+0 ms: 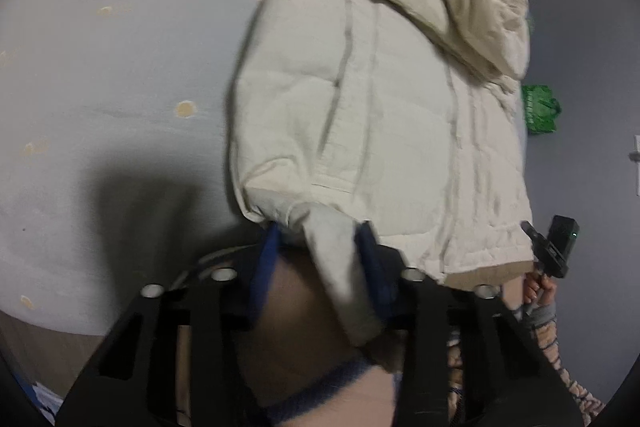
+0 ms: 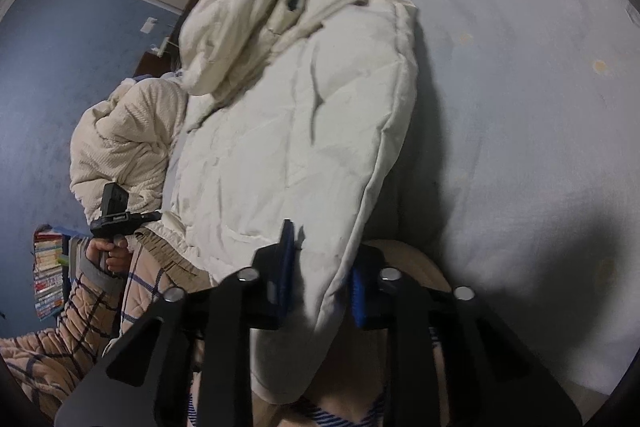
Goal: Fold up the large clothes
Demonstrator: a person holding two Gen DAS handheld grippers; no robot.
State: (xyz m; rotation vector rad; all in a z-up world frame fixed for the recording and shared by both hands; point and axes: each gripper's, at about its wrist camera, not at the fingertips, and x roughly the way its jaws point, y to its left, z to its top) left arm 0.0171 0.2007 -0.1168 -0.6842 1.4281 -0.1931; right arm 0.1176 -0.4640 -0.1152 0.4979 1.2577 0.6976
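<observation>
**Left wrist view: both tools pinch the jacket's near hem**

Left wrist view shows the cream padded jacket point(image 1: 380, 99) lying on the bed point(image 1: 120, 67), stretching away ahead of the left tool point(image 1: 320, 259), whose blue pads are clamped on a hem corner. The right tool point(image 2: 320, 267) likewise grips the other near edge. To fold well, I judge both should lift evenly and carry the hem toward the hood, keeping it taut. No containers are visible.

The right gripper point(image 2: 320, 267) has its jaws closed on the hem corner of a cream puffer jacket point(image 2: 296, 131), which lies along the bed's point(image 2: 520, 107) left edge.
</observation>
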